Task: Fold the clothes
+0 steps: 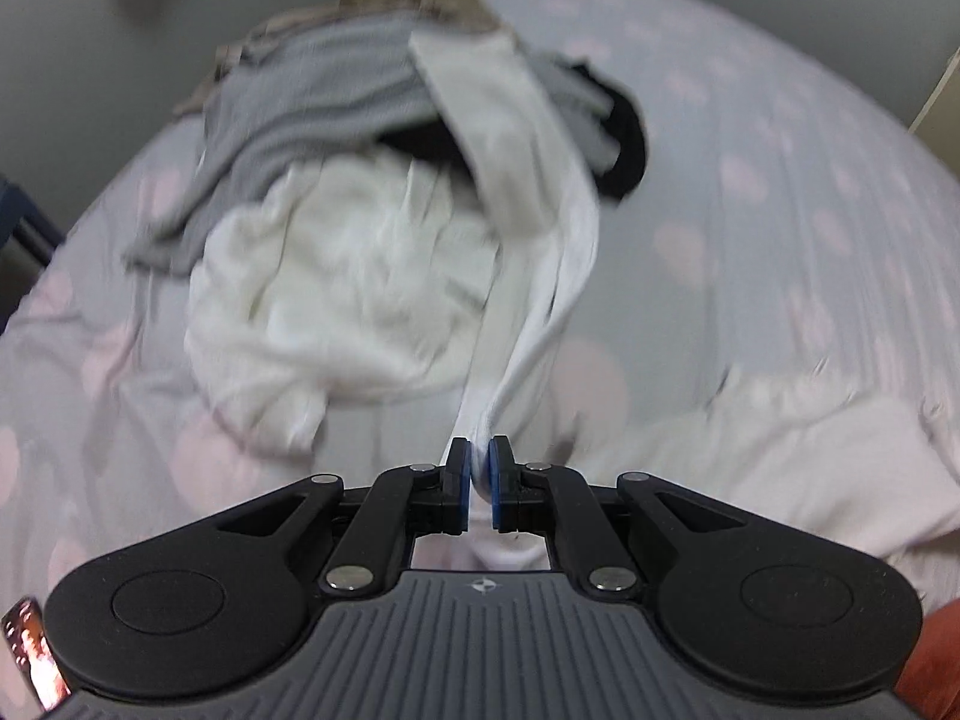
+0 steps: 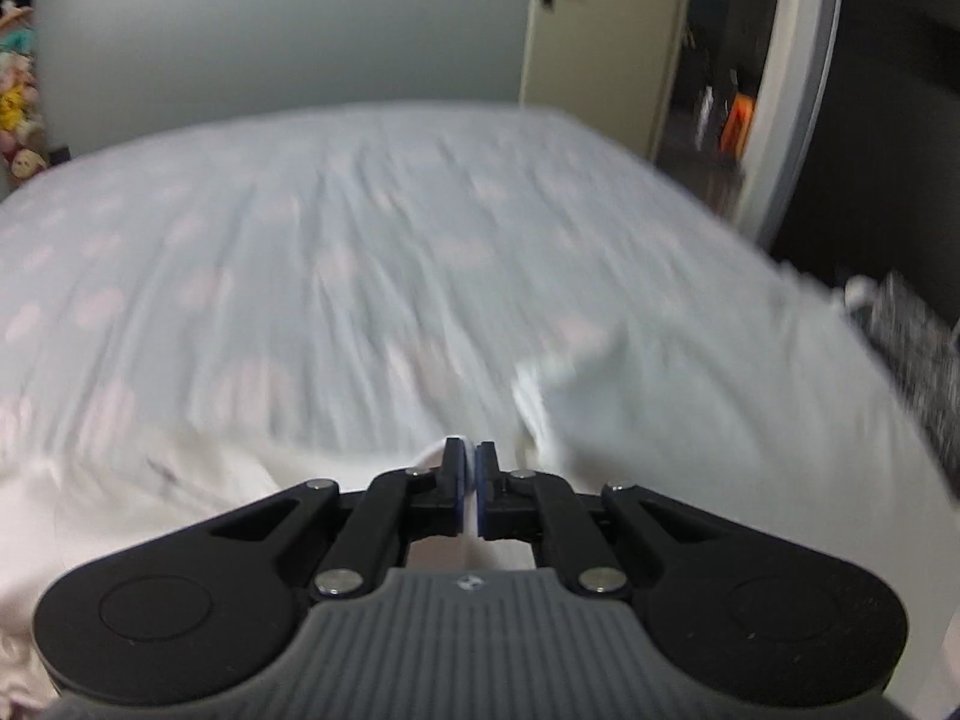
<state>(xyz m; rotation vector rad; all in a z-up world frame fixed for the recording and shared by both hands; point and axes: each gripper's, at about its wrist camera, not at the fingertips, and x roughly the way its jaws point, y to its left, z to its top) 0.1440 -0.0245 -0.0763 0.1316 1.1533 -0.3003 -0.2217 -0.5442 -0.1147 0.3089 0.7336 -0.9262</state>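
We see the left gripper point(image 1: 479, 467) clamped on a white garment point(image 1: 540, 276) — the blue pads point(image 1: 497, 468) pinch a bunched band of the cloth, which runs up and away from the jaws across the bed point(image 1: 780, 210) toward a pile of clothes point(image 1: 372, 168). The pile holds a crumpled white piece point(image 1: 336, 294) nearest us, a grey garment point(image 1: 300, 120) behind it, something black point(image 1: 624, 138) to the right, and a beige-brown piece point(image 1: 420, 0) at the far end. The white band crosses over the grey and black parts. The bedsheet is pale grey-blue with faint pink patches. Everything is motion-blurred.

In the right wrist view the right gripper point(image 2: 470, 468) has its jaws closed on a thin edge of white cloth point(image 2: 78, 510) — a sliver of white shows between the blue pads point(image 2: 457, 480), and more white fabric spreads left and below the gripper. Whether this is the same garment as the left one holds, we cannot tell. Ahead lies open bedsheet point(image 2: 360, 240), with a raised white fold point(image 2: 540, 378) just right of the gripper. Beyond the bed: a grey wall point(image 2: 240, 48), a cream door point(image 2: 600, 30) and stuffed toys point(image 2: 18, 60) at far left.
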